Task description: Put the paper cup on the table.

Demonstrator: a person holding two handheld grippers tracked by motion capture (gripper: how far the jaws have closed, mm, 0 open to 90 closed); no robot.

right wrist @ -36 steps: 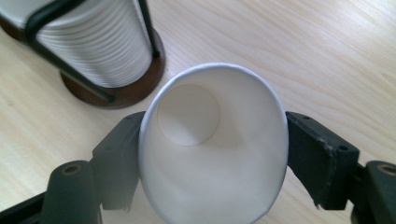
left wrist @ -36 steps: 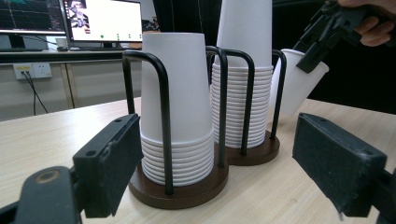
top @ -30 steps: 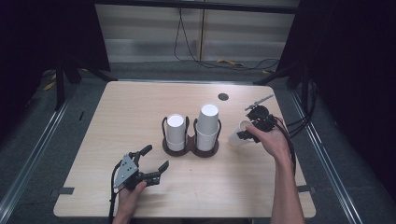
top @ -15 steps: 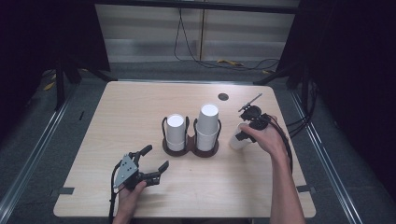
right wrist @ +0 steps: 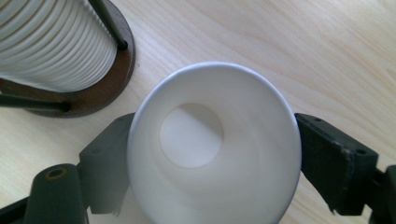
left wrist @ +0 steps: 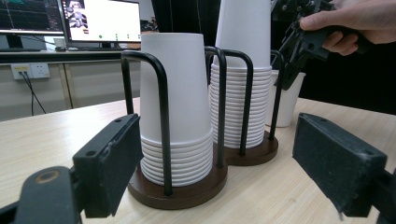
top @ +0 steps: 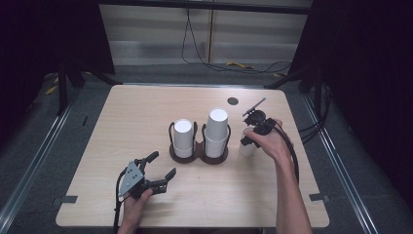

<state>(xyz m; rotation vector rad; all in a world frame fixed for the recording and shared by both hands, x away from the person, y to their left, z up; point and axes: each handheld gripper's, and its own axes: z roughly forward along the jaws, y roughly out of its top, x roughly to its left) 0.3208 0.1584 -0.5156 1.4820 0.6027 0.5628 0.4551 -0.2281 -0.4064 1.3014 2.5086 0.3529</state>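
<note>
The left gripper (top: 157,171) rests on the pale wood-grain table (top: 122,122), its flat black padded jaws spread apart with nothing between them. Its own view reveals ribbed rims of nested white paper cups in the dark round-based wire holder (top: 198,153). Right of the holder, a single smooth cup (top: 246,147) stands upright, mouth upward, axis vertical. The right gripper (top: 251,139) straddles it; its jaws have just been opening, pads flanking the rim (right wrist: 215,70), apparently released.

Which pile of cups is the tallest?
The right stack, nearest the right gripper, stands taller than the left stack.
</note>
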